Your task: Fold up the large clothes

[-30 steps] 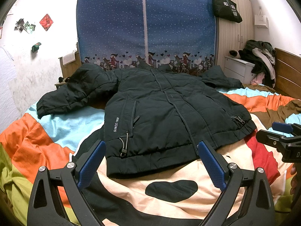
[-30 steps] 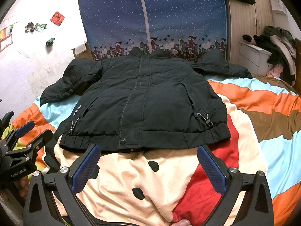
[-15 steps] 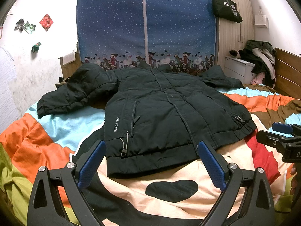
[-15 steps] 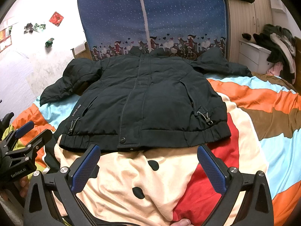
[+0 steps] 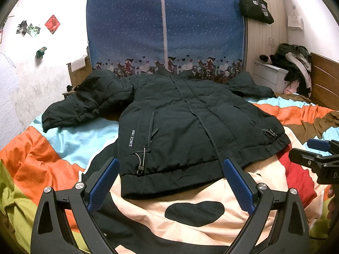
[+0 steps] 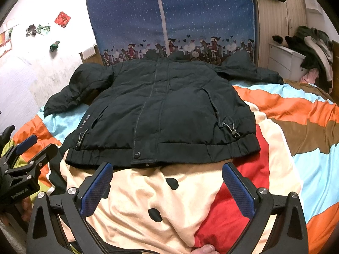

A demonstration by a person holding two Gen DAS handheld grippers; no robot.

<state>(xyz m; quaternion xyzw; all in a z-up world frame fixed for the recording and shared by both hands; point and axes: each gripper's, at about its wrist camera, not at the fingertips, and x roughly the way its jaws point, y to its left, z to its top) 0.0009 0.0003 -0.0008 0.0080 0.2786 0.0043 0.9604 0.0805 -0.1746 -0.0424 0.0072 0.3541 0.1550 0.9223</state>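
a dark jacket (image 5: 190, 127) printed "since 1969" lies flat, front up, on the colourful bedspread (image 6: 296, 116). left gripper (image 5: 169, 182) and right gripper (image 6: 167, 182) both gape wide, empty, near its hem.

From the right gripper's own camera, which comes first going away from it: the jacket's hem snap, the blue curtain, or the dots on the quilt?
1. Black dots on the quilt, just ahead of the right gripper.
2. Hem snap, middle of the jacket's bottom edge.
3. Blue curtain, behind the bed.
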